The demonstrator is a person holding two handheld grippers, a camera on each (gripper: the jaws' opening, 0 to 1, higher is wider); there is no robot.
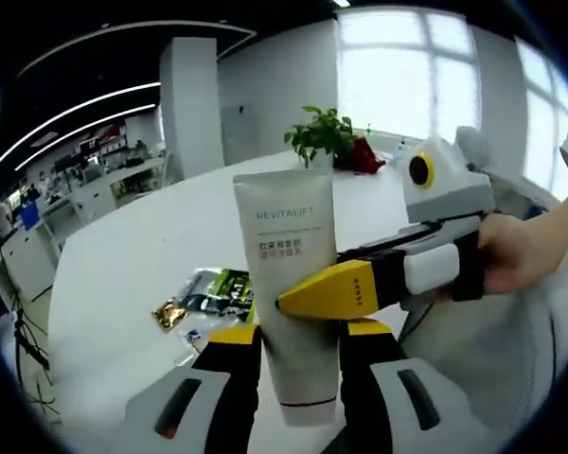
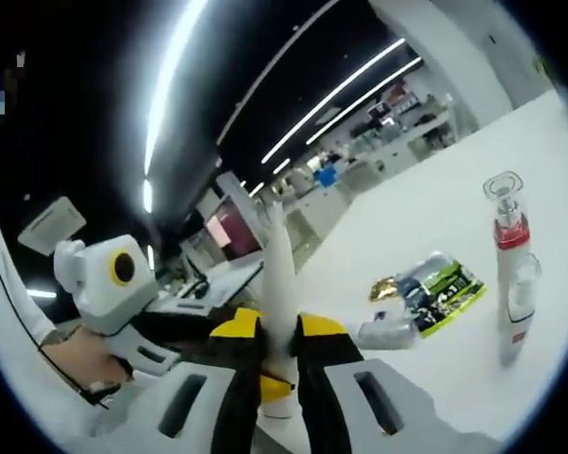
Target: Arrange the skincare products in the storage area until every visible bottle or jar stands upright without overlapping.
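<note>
Left gripper view: The left gripper [image 1: 298, 345] sits at 6 o'clock, its jaws clamped on the lower part of a grey tube [image 1: 289, 284], which stands cap down between them above the white table [image 1: 123, 265]. The right gripper [image 1: 327, 293] enters from 3 o'clock, held by a hand [image 1: 521, 251]; its yellow tip lies against the right edge of the tube. At 8 o'clock, a cluster of flat sachets [image 1: 204, 298] lies on the table. A potted plant [image 1: 327, 137] stands at 12 o'clock, well apart.

Right gripper view: The right gripper [image 2: 279, 345] at 6 o'clock has its jaws closed on the tube [image 2: 279, 284], seen edge-on as a thin white strip. The left gripper [image 2: 170, 331] shows at 8 o'clock beside it. At 3 o'clock, a spray bottle [image 2: 509, 274] with a clear cap stands upright on the table [image 2: 435, 208]. The sachets [image 2: 435, 288] lie flat between it and the tube, with what may be a small tube lying beside them; the view is too distorted to confirm.

Task progress: The bottle is upright. The tube is held by both grippers and not yet set down. The items lying flat remain to be arranged. The task appears to be at an early to middle stage.
</note>
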